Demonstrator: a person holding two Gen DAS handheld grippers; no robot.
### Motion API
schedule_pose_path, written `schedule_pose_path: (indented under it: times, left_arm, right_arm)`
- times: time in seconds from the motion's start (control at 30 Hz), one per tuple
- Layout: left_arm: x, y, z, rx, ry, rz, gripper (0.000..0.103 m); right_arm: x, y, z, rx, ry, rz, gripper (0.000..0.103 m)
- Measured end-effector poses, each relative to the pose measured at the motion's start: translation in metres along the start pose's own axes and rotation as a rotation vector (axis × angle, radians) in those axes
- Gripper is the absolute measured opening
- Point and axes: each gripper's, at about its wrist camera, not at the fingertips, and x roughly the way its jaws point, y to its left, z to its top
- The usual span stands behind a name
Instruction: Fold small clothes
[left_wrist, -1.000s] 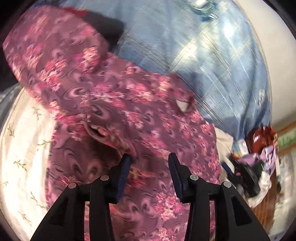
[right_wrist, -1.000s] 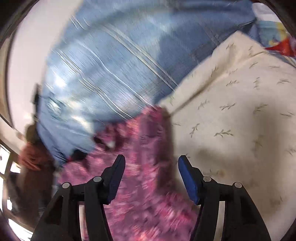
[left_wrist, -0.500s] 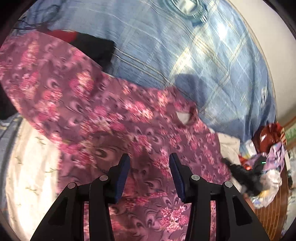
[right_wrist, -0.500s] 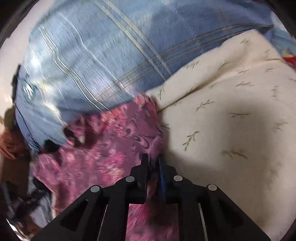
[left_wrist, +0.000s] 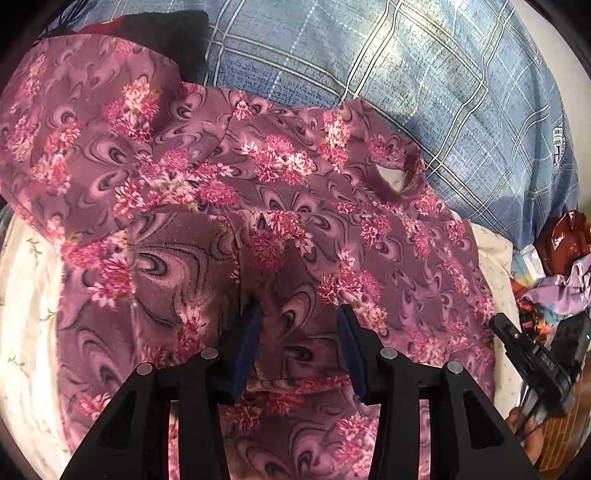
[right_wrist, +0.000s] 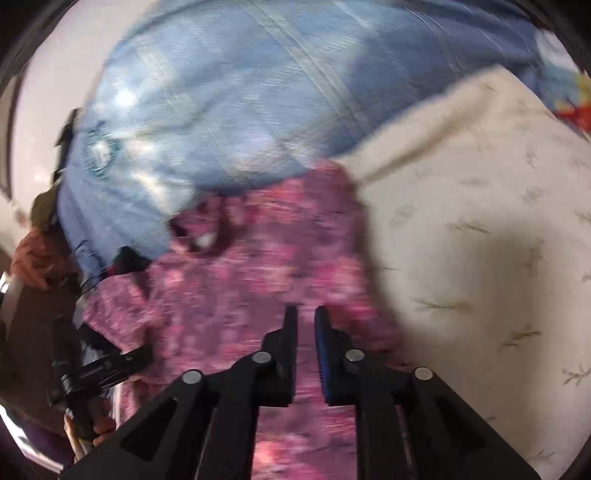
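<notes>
A small purple garment with pink flowers (left_wrist: 280, 192) lies spread on a cream sheet (left_wrist: 22, 295), its neck hole (left_wrist: 395, 181) toward the blue plaid bedding. My left gripper (left_wrist: 297, 317) is open just above the garment's middle, with a fold of cloth between its pads. In the blurred right wrist view the same garment (right_wrist: 236, 288) lies left of the cream sheet (right_wrist: 480, 229). My right gripper (right_wrist: 306, 317) is nearly shut, a narrow gap between its jaws, over the garment's right edge; no cloth shows between them.
Blue plaid bedding (left_wrist: 406, 74) lies behind the garment. A dark cloth (left_wrist: 166, 40) sits at the top left. A pile of coloured clothes and bags (left_wrist: 554, 266) lies at the right edge. The other gripper (left_wrist: 532, 358) shows at lower right.
The garment has been laid flatter and its raised left part has come down. My right gripper shut on the garment's edge half a second ago; now its jaws stand slightly apart.
</notes>
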Motion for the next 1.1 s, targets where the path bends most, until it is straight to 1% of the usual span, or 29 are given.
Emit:
schedule_pose_path:
  times: [0.03,0.07,0.13,0.2,0.23,0.27,0.33,0.37,0.4,0.43,0.47,0.53,0.57,0.63,0.67,0.73,0.83,0.9,0.97,1.0,1.03,1.07,1.1]
  left_arm:
    - [-0.007,0.001,0.001,-0.003,-0.007,-0.004,0.041]
    - [-0.019,0.003,0.005,-0.01,-0.029,-0.009,0.041]
    - [-0.052,0.012,0.008,-0.023,-0.069,-0.015,0.041]
    - [-0.08,0.032,0.02,-0.047,-0.115,-0.006,0.044]
    - [-0.093,0.045,0.027,-0.062,-0.134,0.008,0.045]
    - [-0.108,0.063,0.036,-0.084,-0.154,0.028,0.047]
    - [-0.138,0.106,0.056,-0.135,-0.191,0.078,0.047]
    - [-0.149,0.122,0.065,-0.153,-0.202,0.101,0.047]
    - [-0.162,0.142,0.076,-0.178,-0.211,0.144,0.047]
    - [-0.176,0.162,0.087,-0.21,-0.225,0.184,0.047]
    - [-0.194,0.186,0.099,-0.254,-0.247,0.205,0.047]
    - [-0.221,0.224,0.116,-0.35,-0.292,0.206,0.047]
    - [-0.235,0.246,0.125,-0.406,-0.314,0.185,0.048]
    - [-0.249,0.273,0.136,-0.481,-0.336,0.176,0.048]
    - [-0.253,0.287,0.142,-0.517,-0.344,0.192,0.048]
    - [-0.251,0.306,0.151,-0.56,-0.337,0.185,0.048]
    - [-0.233,0.323,0.159,-0.603,-0.327,0.189,0.048]
    - [-0.214,0.329,0.164,-0.614,-0.309,0.174,0.048]
    - [-0.205,0.333,0.167,-0.623,-0.326,0.183,0.047]
    - [-0.203,0.335,0.168,-0.634,-0.337,0.167,0.045]
    - [-0.2,0.341,0.169,-0.65,-0.351,0.144,0.041]
    - [-0.2,0.344,0.167,-0.66,-0.37,0.124,0.024]
    - [-0.198,0.346,0.166,-0.66,-0.383,0.106,0.011]
  right_arm:
    - [-0.001,0.004,0.001,-0.007,-0.003,0.016,0.026]
    - [0.003,0.02,-0.002,-0.03,-0.004,0.041,0.033]
    - [0.015,0.039,-0.005,-0.068,0.007,0.046,0.036]
    - [0.033,0.051,-0.012,-0.105,0.023,0.044,0.037]
    - [0.046,0.052,-0.018,-0.125,0.038,0.01,0.041]
    - [0.057,0.047,-0.026,-0.119,0.057,-0.016,0.042]
    - [0.055,0.041,-0.036,-0.125,-0.025,0.021,0.042]
    - [0.054,0.041,-0.036,-0.125,-0.022,0.027,0.042]
    - [0.054,0.04,-0.035,-0.12,-0.022,0.03,0.042]
    - [0.055,0.041,-0.035,-0.123,-0.022,0.029,0.042]
    - [0.054,0.041,-0.036,-0.129,-0.026,0.026,0.042]
    - [0.056,0.042,-0.035,-0.14,-0.025,0.023,0.045]
    - [0.057,0.043,-0.036,-0.146,-0.026,0.025,0.047]
    - [0.058,0.044,-0.036,-0.152,-0.03,0.029,0.048]
    - [0.056,0.041,-0.035,-0.15,-0.03,0.033,0.048]
    - [0.056,0.04,-0.036,-0.144,-0.033,0.042,0.048]
    - [0.057,0.04,-0.036,-0.14,-0.034,0.048,0.048]
    - [0.058,0.04,-0.036,-0.139,-0.033,0.05,0.048]
    - [0.057,0.039,-0.036,-0.137,-0.035,0.054,0.048]
    - [0.057,0.038,-0.036,-0.135,-0.036,0.057,0.048]
    - [0.057,0.038,-0.035,-0.132,-0.037,0.061,0.048]
    - [0.057,0.037,-0.035,-0.131,-0.037,0.063,0.048]
    - [0.057,0.037,-0.035,-0.129,-0.038,0.066,0.048]
